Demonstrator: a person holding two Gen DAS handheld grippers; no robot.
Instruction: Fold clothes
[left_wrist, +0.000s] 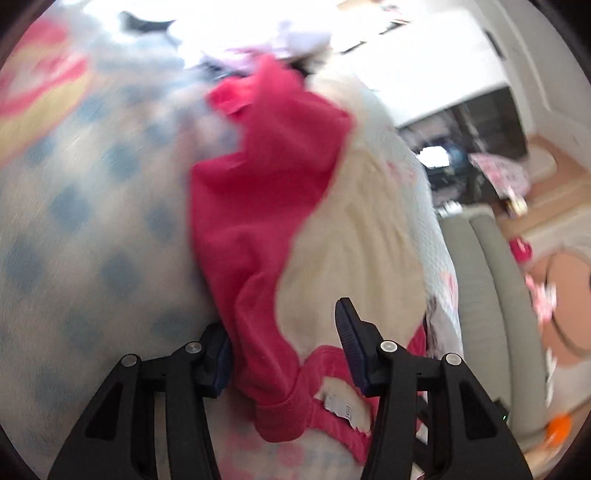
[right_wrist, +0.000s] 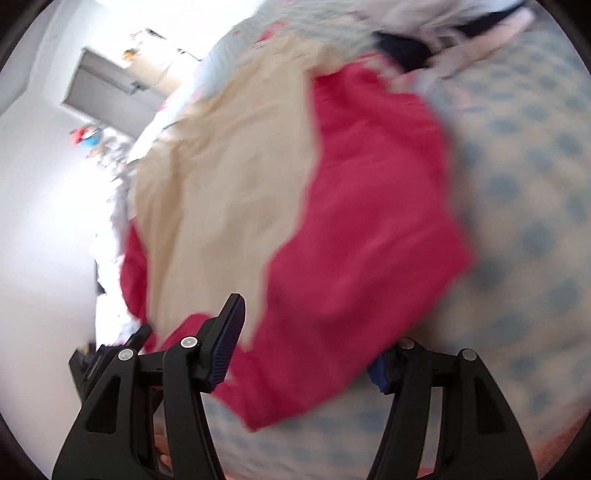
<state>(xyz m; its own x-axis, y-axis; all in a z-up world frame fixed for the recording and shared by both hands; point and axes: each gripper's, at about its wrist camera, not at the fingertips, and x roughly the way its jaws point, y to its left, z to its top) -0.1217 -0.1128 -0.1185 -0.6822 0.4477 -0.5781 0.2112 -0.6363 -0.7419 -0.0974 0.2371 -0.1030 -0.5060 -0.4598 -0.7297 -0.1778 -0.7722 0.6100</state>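
A red and cream garment (left_wrist: 258, 221) lies spread on a bed cover with blue squares (left_wrist: 92, 221). Its collar, with a white label (left_wrist: 338, 404), is bunched between the jaws of my left gripper (left_wrist: 284, 354). The jaws stand apart. The right pad shows its bare ribbed face, and the left pad is against the red cloth. In the right wrist view the same garment (right_wrist: 369, 221) runs between the jaws of my right gripper (right_wrist: 306, 354). Those jaws are also wide. Its left pad is bare, while red cloth partly hides the right pad. Both views are blurred.
A pile of other clothes (left_wrist: 258, 48) lies at the far end of the bed, dark and pale pieces (right_wrist: 443, 33). A grey padded bed edge (left_wrist: 476, 295) runs on the right, with toys on the floor (left_wrist: 554, 295) beyond. A white wall (right_wrist: 44, 221) stands to the left.
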